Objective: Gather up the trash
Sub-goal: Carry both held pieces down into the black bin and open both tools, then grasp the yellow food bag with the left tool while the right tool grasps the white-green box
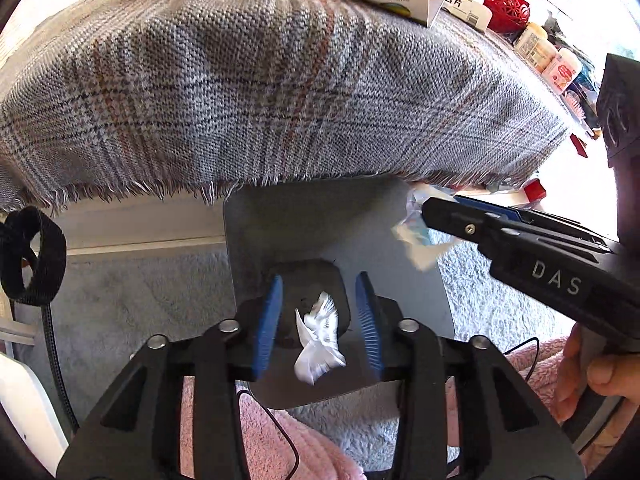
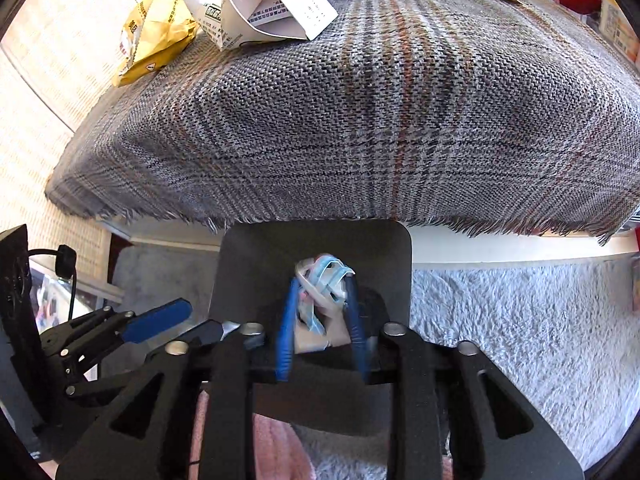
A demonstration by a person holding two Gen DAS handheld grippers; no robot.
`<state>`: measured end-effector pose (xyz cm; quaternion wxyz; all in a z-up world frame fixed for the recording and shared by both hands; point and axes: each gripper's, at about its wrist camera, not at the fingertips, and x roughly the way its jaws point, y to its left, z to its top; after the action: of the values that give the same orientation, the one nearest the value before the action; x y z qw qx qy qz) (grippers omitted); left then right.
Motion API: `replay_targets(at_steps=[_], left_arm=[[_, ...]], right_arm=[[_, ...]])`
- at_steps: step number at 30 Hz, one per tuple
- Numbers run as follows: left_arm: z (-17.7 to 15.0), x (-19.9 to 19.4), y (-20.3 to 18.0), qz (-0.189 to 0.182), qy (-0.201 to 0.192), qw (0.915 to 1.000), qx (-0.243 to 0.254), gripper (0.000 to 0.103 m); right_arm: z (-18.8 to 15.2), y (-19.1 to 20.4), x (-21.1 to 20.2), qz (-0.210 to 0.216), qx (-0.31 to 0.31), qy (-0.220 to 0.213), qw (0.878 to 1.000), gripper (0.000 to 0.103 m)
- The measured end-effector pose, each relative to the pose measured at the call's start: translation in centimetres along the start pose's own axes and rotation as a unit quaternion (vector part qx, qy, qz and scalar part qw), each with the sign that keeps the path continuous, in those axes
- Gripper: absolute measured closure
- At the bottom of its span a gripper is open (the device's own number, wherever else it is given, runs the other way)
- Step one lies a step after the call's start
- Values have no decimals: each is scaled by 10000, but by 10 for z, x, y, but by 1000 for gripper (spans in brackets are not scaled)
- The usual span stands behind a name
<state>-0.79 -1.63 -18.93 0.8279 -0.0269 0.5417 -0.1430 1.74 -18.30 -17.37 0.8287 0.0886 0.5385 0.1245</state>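
Observation:
My left gripper [image 1: 319, 322] is open over a grey bin [image 1: 288, 232] below the table edge. A crumpled white wrapper [image 1: 319, 338] is between its blue pads [image 1: 269, 320], touching neither, apparently falling. My right gripper [image 2: 322, 320] is shut on a crumpled blue-and-white wrapper [image 2: 324, 284] above the same bin [image 2: 248, 264]. In the left wrist view the right gripper [image 1: 430, 216] comes in from the right with that wrapper [image 1: 418, 240]. A yellow packet [image 2: 154, 36] and torn white cartons [image 2: 272, 4] lie on the plaid cloth [image 2: 360, 120].
The plaid-covered table [image 1: 280, 80] hangs over the bin. Small bottles [image 1: 536, 46] and a red ornament [image 1: 502, 6] stand at its right end. Grey carpet [image 2: 520, 340] and a pink fluffy cloth [image 1: 276, 440] lie below. A black strap and cable [image 1: 32, 256] hang at left.

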Motion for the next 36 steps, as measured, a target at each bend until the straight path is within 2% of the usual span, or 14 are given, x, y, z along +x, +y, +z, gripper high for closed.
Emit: replay_targets(at_steps=[1, 3, 5, 11, 14, 21, 27, 36], left_arm=[[1, -1, 1, 9, -12, 10000, 1, 63], [1, -5, 3, 41, -41, 10000, 8, 57], [0, -9, 3, 100, -92, 9999, 58, 47], [3, -21, 5, 324, -283, 9989, 171, 23], [5, -28, 12, 408, -316, 9986, 118, 13], [24, -59, 37, 546, -617, 9966, -31, 11], [62, -90, 49, 711, -1023, 9922, -90, 9], [130, -117, 58, 1046, -1473, 9835, -71, 8]], right_arm=[[1, 0, -1, -5, 19, -20, 10000, 53], [2, -1, -2, -32, 59, -60, 10000, 45], [3, -4, -5, -83, 130, -109, 9998, 33], [7, -9, -14, -131, 209, -286, 9993, 9], [9, -12, -20, -58, 254, -360, 9990, 7], [32, -15, -56, 4, 297, -747, 9968, 7], [70, -12, -79, -80, 192, -1091, 9938, 6], [121, 8, -69, 137, -38, -1069, 9942, 6]])
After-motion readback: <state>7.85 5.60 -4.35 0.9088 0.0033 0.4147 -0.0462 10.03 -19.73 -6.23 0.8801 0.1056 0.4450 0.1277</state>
